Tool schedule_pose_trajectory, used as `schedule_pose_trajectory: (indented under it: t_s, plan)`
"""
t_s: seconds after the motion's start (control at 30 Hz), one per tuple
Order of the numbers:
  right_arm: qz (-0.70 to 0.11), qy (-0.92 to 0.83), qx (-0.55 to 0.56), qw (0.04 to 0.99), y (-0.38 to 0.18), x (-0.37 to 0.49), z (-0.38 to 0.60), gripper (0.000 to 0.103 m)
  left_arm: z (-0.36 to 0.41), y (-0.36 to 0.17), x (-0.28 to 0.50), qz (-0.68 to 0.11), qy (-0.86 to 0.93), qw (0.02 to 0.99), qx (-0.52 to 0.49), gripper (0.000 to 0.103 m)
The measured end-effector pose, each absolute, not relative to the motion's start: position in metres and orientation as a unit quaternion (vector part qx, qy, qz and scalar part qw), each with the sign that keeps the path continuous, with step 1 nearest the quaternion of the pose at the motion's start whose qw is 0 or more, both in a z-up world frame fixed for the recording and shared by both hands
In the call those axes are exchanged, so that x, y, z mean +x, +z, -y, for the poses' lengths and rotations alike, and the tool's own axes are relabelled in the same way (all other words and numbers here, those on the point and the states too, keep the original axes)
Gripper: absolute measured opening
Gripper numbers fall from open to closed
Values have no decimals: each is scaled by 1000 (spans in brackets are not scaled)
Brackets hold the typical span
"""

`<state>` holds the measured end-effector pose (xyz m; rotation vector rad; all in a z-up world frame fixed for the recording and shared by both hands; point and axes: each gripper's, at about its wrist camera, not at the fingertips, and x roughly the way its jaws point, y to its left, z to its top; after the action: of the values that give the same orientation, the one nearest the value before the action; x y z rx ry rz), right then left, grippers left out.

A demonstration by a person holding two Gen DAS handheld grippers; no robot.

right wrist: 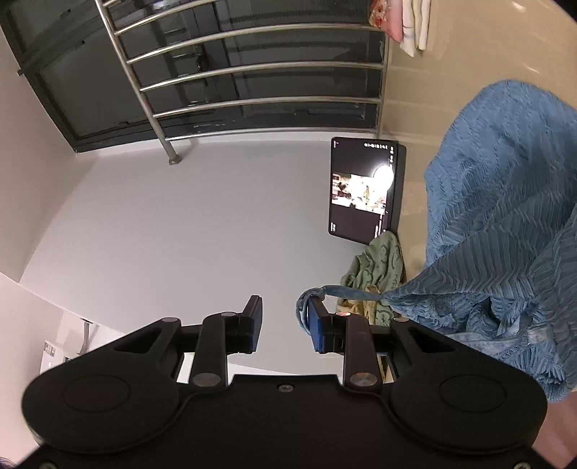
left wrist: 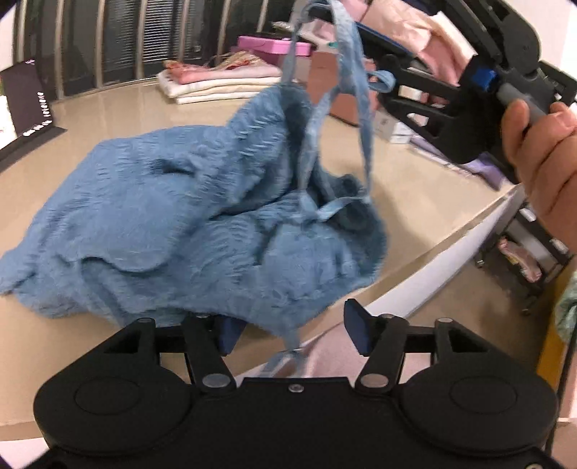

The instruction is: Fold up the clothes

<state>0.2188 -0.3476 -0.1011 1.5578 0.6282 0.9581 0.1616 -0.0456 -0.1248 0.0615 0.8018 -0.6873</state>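
Note:
A blue ribbed garment point(left wrist: 173, 216) with thin straps point(left wrist: 364, 119) lies crumpled on the beige table point(left wrist: 414, 180); its straps are pulled up toward the top of the left wrist view. My left gripper point(left wrist: 294, 328) hovers at the garment's near edge with its jaws apart. A thin strap end point(left wrist: 285, 360) dangles in the gap and the pads press on nothing. In the right wrist view my right gripper point(right wrist: 285, 324) stands open. A strap loop point(right wrist: 306, 303) is hooked around the outside of its right finger, and the garment point(right wrist: 505, 216) hangs from it. A hand point(left wrist: 541, 162) holds that gripper.
Folded cream and pink clothes point(left wrist: 216, 83) and a pink box point(left wrist: 274, 45) sit at the table's far side, with more pink clothes point(left wrist: 414, 29) behind. A lit tablet point(right wrist: 364, 191) and a green cloth point(right wrist: 378, 263) are nearby. The table edge point(left wrist: 450, 252) runs at right, beside a low rack point(left wrist: 523, 259).

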Motion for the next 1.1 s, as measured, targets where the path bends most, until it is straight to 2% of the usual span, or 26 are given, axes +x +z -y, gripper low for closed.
schedule_pose_trajectory:
  t_s: [0.07,0.13,0.23,0.3,0.73,1.0,1.07,1.1]
  plan:
    - [-267,405,663,570,-103,217,353,30,43,-127,162,-391,-355,849,3,40]
    - [-268,400,663,573,-106,215,359,30,35,-131,161,-412,-389,823,-38,40]
    - [-277,385,665,578,-113,212,365,30,27,-143,155,-422,-387,819,-40,44]
    - [-280,378,665,580,-117,210,368,30,23,-153,151,-430,-371,822,-26,56]
    - [-289,383,649,591,-122,203,373,30,65,-188,130,-359,-302,864,185,59]
    - [-292,399,645,583,-132,198,379,30,92,-225,113,-344,-318,810,353,59]
    - [-280,407,653,574,-132,198,384,30,89,-226,112,-354,-333,799,353,58]
    - [-276,408,655,573,-131,199,386,33,86,-222,114,-364,-343,796,340,54]
